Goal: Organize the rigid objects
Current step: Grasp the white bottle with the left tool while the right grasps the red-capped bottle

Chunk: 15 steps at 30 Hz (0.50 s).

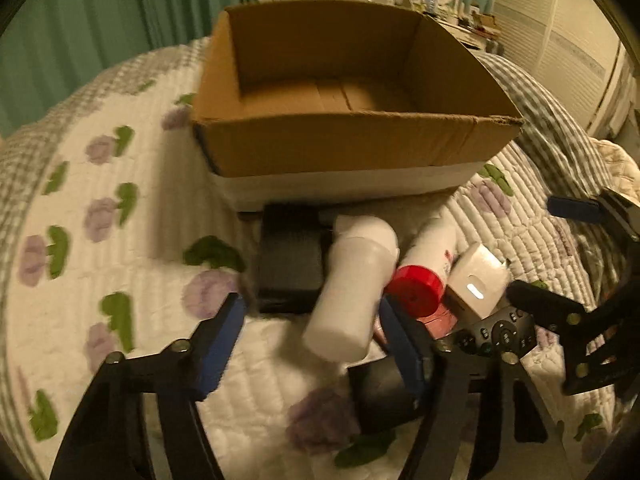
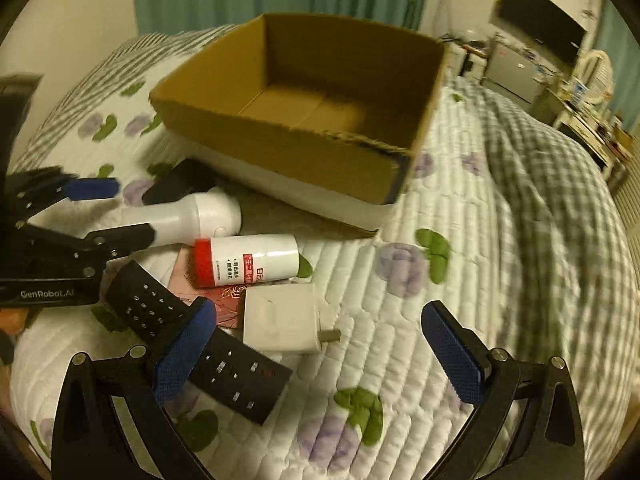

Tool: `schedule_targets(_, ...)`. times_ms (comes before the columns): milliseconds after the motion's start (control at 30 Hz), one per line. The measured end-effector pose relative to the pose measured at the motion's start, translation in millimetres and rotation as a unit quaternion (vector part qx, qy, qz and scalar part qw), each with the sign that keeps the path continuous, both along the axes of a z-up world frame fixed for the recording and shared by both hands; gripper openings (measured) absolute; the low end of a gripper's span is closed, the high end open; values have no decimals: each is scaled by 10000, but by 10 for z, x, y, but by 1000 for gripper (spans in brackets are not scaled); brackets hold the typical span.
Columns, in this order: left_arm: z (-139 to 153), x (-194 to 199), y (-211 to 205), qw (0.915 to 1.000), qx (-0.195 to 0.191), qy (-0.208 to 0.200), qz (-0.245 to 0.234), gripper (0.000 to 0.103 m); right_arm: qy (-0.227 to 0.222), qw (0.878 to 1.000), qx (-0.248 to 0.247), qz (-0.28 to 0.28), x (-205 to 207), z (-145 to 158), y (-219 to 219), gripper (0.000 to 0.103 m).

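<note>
Your left gripper (image 1: 308,344) gapes wide at lower centre, holding nothing, before the white bottle (image 1: 352,292); your right gripper (image 2: 324,356) likewise wide; cardboard box (image 1: 352,148) above.

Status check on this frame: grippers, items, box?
Left gripper and right gripper: jaws open, empty. Box empty; white bottle, red-capped bottle, charger, remote all on the quilt. Path unobstructed.

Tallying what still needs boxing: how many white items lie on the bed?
3: the handheld device nearest the cardboard box, the red-capped bottle beside it, and the plug adapter nearest the camera. Others may be hidden.
</note>
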State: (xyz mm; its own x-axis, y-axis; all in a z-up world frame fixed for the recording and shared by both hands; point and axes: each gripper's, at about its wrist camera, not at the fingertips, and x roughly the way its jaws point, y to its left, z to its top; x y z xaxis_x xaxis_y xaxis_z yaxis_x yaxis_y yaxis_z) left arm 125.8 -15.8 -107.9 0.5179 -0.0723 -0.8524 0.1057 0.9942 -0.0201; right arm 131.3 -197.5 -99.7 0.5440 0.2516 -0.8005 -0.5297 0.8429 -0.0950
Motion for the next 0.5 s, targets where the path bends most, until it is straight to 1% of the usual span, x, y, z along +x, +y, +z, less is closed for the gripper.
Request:
schedule_targets(33,-28,26,-29,10000,2,45,-81,63,3,10000,-14,53,25,-21,12,103)
schedule_targets(67,-45,39,-66,9999,113,41,-112,63,12,9999,-7,107,58,-46,30,103)
schedule_targets(100,-55,59,-88,9997,211,47,-146,60,33,9999,16,132,90,-61,40,103)
schedule_targets(133,-53,51,-118,9994,250,46,-233,54,68,9999,49,143,124,-76,51,103)
schedule_targets(167,-42,34,-141,9991,111,72,-404,38,123,9998,77,148,163,-91,55,103)
schedule_targets(200,-38,13,-153,9989,-5,119,-463,36,171,9997,127,149,200,-100,60,103)
schedule_targets(267,-35,-53,-174,9988,9,142,-462,35,247,9993,201,178,250,-110,83,103)
schedule_targets(333,2,-124,-170,9989,6,64,-469,34,271,9991,228,246,264,-118,122,103)
schedule_targets(433,144,-229,-86,9987,-323,-70,-376,33,401,9977,271,478,264,-142,207,103)
schedule_targets(500,259,-301,-63,9982,-460,-180,-342,32,507,9963,293,628,274,-178,288,103)
